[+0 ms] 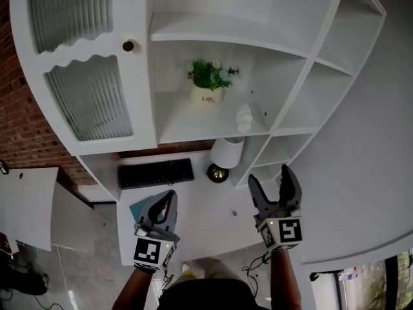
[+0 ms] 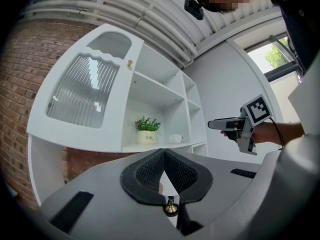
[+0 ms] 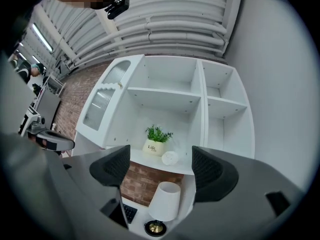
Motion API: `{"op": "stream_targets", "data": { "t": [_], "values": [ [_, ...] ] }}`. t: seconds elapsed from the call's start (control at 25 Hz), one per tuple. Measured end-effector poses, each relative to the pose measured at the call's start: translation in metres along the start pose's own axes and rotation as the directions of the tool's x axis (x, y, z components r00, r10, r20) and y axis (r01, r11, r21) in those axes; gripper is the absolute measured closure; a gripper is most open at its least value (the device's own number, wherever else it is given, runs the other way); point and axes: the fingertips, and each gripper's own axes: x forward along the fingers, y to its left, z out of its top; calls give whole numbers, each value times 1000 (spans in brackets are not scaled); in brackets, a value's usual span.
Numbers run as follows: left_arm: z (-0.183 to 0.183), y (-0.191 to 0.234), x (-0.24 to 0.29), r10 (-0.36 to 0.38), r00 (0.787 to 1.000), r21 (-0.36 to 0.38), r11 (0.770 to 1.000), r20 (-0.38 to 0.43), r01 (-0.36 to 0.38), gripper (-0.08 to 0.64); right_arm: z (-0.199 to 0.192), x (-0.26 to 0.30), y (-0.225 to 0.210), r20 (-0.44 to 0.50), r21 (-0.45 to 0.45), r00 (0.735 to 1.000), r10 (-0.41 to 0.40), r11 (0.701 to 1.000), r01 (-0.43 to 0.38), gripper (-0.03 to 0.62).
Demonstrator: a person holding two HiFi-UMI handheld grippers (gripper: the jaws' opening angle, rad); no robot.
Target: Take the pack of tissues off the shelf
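Observation:
The pack of tissues (image 1: 244, 117) is a small white bundle on the lower shelf (image 1: 181, 129) of the white cabinet, just right of a potted plant (image 1: 208, 82). It also shows as the pack (image 3: 170, 158) in the right gripper view and the pack (image 2: 175, 138) in the left gripper view. My right gripper (image 1: 275, 183) is open, below and short of the shelf, with nothing between its jaws. My left gripper (image 1: 167, 205) is shut and empty, held low over the desk.
A white table lamp (image 1: 226, 156) with a brass base stands on the desk (image 1: 206, 219) right under the tissue shelf. A black keyboard (image 1: 155, 173) lies to its left. A ribbed glass cabinet door (image 1: 90, 95) flanks the shelf on the left; open cubbies (image 1: 329, 89) lie right.

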Motion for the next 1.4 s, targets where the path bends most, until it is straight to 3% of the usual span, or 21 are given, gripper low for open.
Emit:
{"op": "stream_targets", "data": {
  "t": [0.48, 0.84, 1.4],
  "values": [
    [7, 25, 45, 63, 998, 34, 997, 15, -63, 555, -12, 89, -13, 38, 51, 998, 45, 998, -47, 236],
    [-1, 33, 96, 86, 996, 42, 995, 11, -86, 555, -47, 157, -38, -11, 122, 998, 69, 990, -67, 235],
    [-14, 35, 127, 91, 996, 53, 995, -10, -90, 555, -68, 192, -41, -67, 114, 993, 92, 990, -84, 236]
  ]
}}
